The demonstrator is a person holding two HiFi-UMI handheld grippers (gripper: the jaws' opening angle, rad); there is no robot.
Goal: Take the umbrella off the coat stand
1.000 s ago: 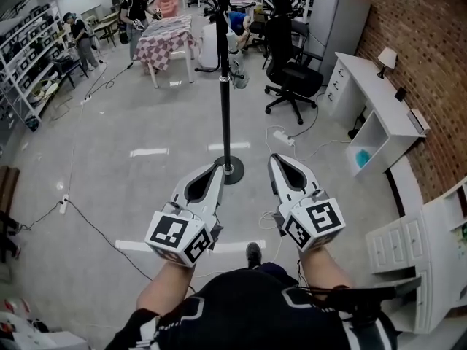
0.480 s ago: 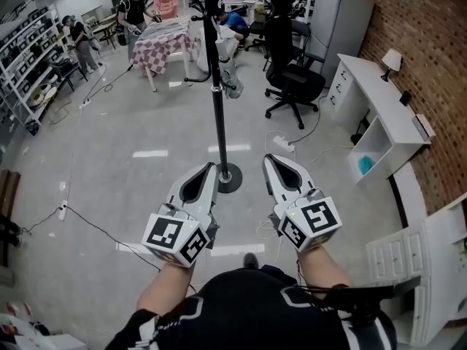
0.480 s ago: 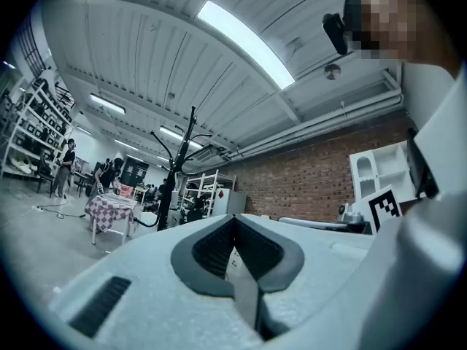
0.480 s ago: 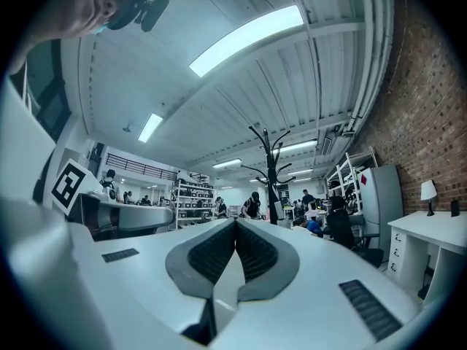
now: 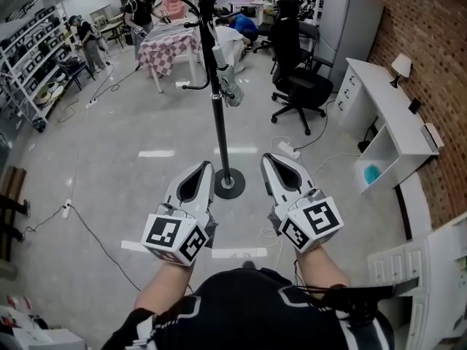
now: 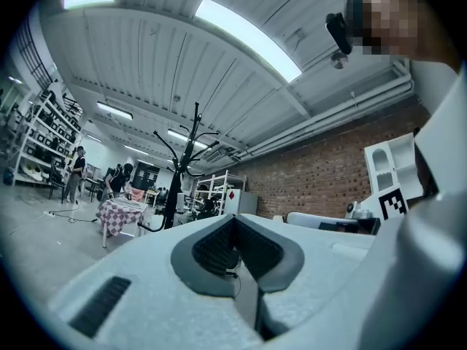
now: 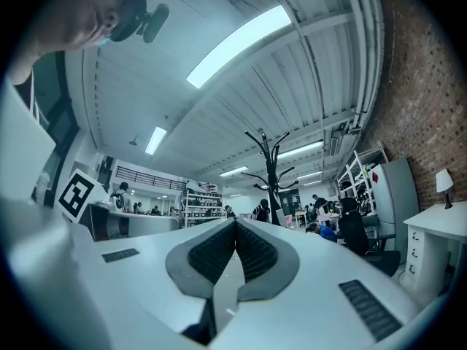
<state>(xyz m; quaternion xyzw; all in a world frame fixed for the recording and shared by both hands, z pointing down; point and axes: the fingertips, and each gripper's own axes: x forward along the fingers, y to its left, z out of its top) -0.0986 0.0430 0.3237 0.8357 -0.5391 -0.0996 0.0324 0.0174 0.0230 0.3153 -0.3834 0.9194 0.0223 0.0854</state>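
A black coat stand rises from a round base on the grey floor, just ahead of both grippers. Its bare curved arms also show in the left gripper view and the right gripper view. A small pale folded thing, apparently the umbrella, hangs beside the pole, next to a black hook. My left gripper is shut and holds nothing, left of the base. My right gripper is shut and empty too, right of the base. Neither touches the stand.
A black office chair stands behind the stand to the right, with a white desk and brick wall beyond. A checked-cloth table and several people are at the back. Shelves line the left. Cables and a power strip lie on the floor.
The view has drawn nearer to the coat stand, whose pole now reaches higher in the frame. Both grippers stay shut and side by side.
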